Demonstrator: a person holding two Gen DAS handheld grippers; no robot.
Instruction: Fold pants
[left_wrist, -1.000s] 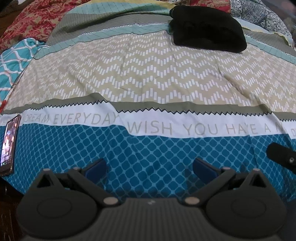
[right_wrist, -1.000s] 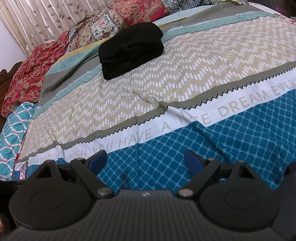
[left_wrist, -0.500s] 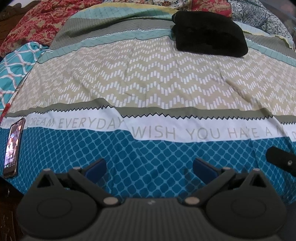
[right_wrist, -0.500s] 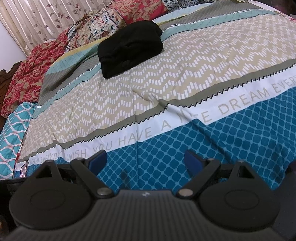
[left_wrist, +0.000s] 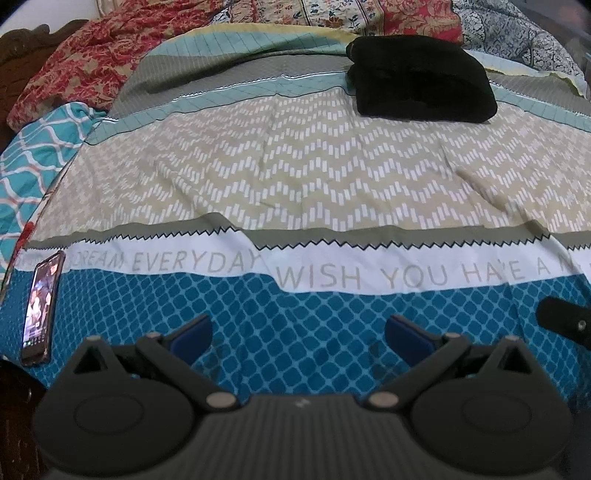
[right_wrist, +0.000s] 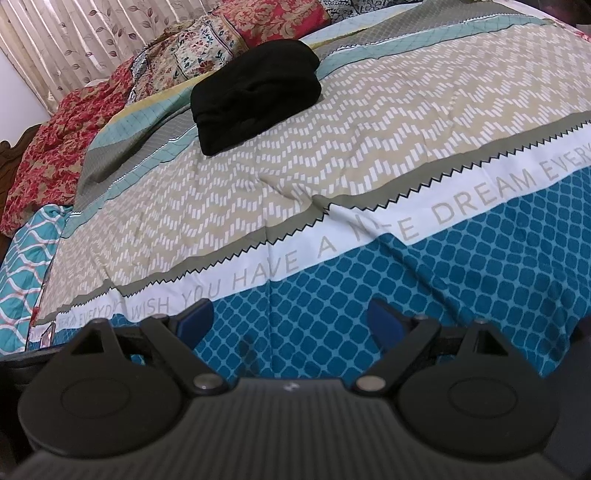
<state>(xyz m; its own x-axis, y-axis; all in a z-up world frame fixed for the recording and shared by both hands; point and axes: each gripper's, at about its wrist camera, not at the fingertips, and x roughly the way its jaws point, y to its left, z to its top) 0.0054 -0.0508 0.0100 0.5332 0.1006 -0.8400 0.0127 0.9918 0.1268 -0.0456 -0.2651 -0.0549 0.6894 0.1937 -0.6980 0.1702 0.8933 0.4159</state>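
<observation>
Black pants (left_wrist: 419, 79) lie folded in a thick bundle at the far end of the bed, on the grey and teal stripes of the bedspread; the same bundle of pants (right_wrist: 255, 94) shows in the right wrist view, upper middle. My left gripper (left_wrist: 297, 334) hovers open over the blue lattice band near the bed's front edge, nothing between its blue pads. My right gripper (right_wrist: 290, 323) is open too, empty, over the same blue band. Both are far from the pants. A black part of the right gripper (left_wrist: 565, 319) shows at the left view's right edge.
A phone (left_wrist: 40, 304) with a lit screen lies at the bed's front left edge. Floral pillows (left_wrist: 369, 16) and a red quilt (left_wrist: 70, 79) are piled at the head. A curtain (right_wrist: 92, 37) hangs behind. The beige chevron band (left_wrist: 314, 173) spreads between grippers and pants.
The left view has tilted upward a little, so the pants and phone sit lower in frame and the pillows show. The right gripper has hardly moved. Both stay open.
</observation>
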